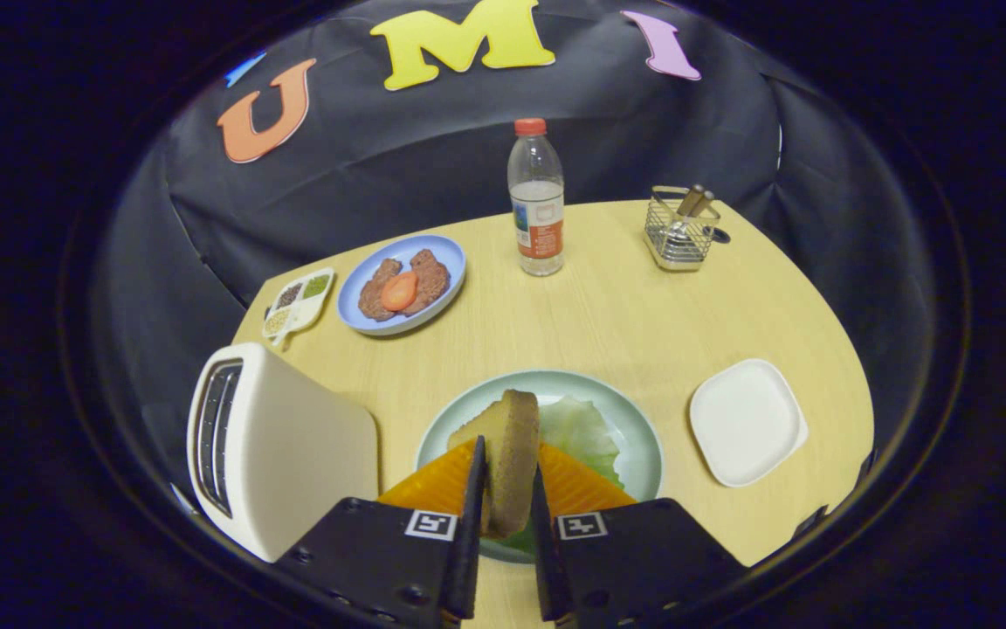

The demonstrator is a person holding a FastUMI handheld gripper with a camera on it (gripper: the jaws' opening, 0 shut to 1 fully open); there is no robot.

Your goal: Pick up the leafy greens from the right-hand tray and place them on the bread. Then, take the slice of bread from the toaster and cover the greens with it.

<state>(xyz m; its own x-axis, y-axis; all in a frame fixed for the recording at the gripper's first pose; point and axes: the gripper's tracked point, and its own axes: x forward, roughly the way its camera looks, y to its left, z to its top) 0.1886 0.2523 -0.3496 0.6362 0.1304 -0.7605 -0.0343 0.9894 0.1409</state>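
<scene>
Tool [507, 502] first: its two dark fingers are drawn in narrow, and both press on a slice of bread [507, 454] that stands on edge between them, its crust rising above the fingertips.

Largest to smallest from there. Underneath everything lies the table [608, 306], a pale wooden top. To the tool's left stands the white toaster [276, 445], close beside the left finger, its slots facing away to the side. Just ahead of and under the fingers sits the green plate [634, 419], and on it the leafy greens [586, 428] lie spread beyond the right finger; whatever bread is beneath them is hidden from here. Off to the right of the tool the white tray [747, 421] sits bare.

So the greens look placed, and the covering step is in hand. Risks, as a judgement:
- The slice is held vertical; released like this it would likely land on its edge and topple off the greens, perhaps off the plate.
- Tilting it flat with so narrow a grip on the faces could let it pivot or slip out early.
- Pressing down hard could shove the greens sideways.
- A leftward swing could knock the toaster.
</scene>
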